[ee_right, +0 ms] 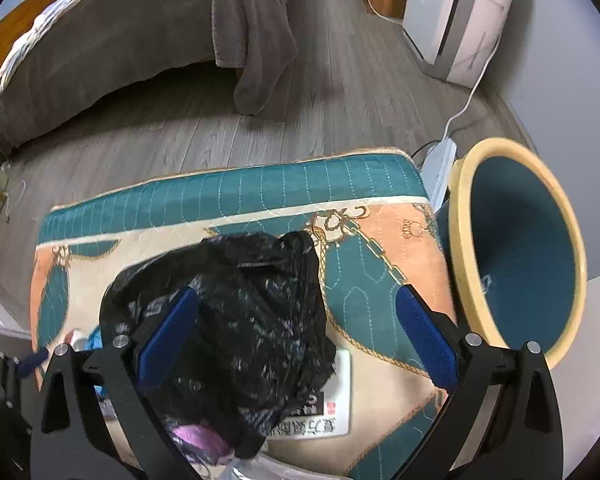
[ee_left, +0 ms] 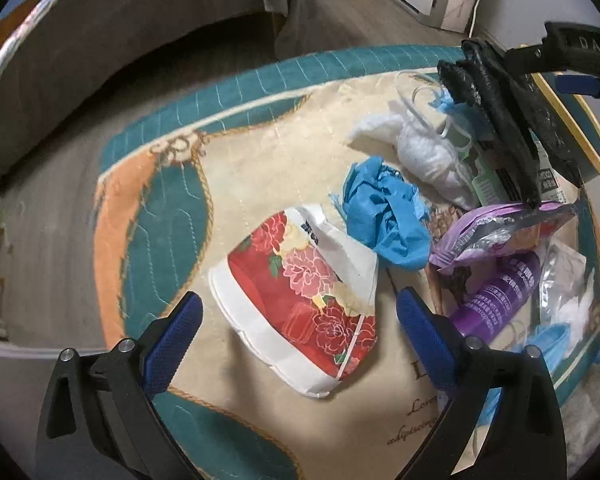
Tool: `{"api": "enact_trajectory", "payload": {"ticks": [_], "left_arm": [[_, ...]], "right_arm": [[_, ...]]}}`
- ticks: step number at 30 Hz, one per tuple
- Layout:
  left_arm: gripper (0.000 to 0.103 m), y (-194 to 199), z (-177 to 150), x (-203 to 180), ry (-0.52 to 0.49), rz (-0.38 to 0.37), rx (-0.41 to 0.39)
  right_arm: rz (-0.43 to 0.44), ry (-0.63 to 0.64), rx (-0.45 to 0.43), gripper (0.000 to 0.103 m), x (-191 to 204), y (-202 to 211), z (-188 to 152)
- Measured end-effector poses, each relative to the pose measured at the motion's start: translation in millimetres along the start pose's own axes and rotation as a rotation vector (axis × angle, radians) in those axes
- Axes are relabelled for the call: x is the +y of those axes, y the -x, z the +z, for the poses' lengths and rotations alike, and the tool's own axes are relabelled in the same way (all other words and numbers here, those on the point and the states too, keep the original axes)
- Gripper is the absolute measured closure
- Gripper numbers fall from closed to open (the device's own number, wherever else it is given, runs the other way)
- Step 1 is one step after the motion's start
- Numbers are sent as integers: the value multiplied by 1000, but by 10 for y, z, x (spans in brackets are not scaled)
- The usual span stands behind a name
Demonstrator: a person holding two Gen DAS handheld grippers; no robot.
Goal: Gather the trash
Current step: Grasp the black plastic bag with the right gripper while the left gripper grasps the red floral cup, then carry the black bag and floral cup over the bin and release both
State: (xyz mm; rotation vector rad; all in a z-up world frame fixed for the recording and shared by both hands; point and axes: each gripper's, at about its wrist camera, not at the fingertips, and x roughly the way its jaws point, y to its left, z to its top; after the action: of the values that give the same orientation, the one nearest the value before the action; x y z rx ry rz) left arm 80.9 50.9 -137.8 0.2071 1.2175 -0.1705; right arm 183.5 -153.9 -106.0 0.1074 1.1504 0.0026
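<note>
- The left tool [ee_left: 296, 312] is held spread over the quilted teal-and-orange patterned mat [ee_left: 156, 208], its blue pads either side of the crumpled red floral paper wrapper [ee_left: 300, 300] without touching it.
- The right tool [ee_right: 296, 332] is also spread, and a crinkled black plastic bag [ee_right: 236, 312] lies between and under its pads; whether a pad is touching the film cannot be told.
- The trash is piled on the right half of the mat: a scrunched blue glove [ee_left: 384, 216], a white tissue wad [ee_left: 428, 152], a purple foil snack packet [ee_left: 500, 232] and a purple bottle [ee_left: 496, 296].
- The round teal bin with a cream rim [ee_right: 512, 248] stands tilted just beyond the mat's right edge.
- For a sound grasp, the wrapper is best pinched across its crumpled far end, where the paper is bunched.
- The black bag's mouth should be kept open and near, so each piece is dropped cleanly.
</note>
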Motion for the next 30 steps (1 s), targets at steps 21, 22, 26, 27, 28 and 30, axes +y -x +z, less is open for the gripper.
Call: {"api": "enact_trajectory", "payload": {"ticks": [21,22,26,27,28,30], "left_arm": [[66,-34,176,98,-43,-25,-23],[67,-25,175,101,-43,-24,-29],[75,60,219,147,-34,-9,-54],[76,132,205,114,-32,-7,-61],[78,140,198,130,-28,-5,-70],[78,249,240,166,-19,-3,-104]], "right_arm": [[140,1,79,93,-10,45,2],[142,7,69,94,-10,71,14],[128,52,28,97,36,223,54],[124,61,17,98,46,253,67],[121,69,7,99,49,285,80],[123,80,-25,99,62,390,115]]}}
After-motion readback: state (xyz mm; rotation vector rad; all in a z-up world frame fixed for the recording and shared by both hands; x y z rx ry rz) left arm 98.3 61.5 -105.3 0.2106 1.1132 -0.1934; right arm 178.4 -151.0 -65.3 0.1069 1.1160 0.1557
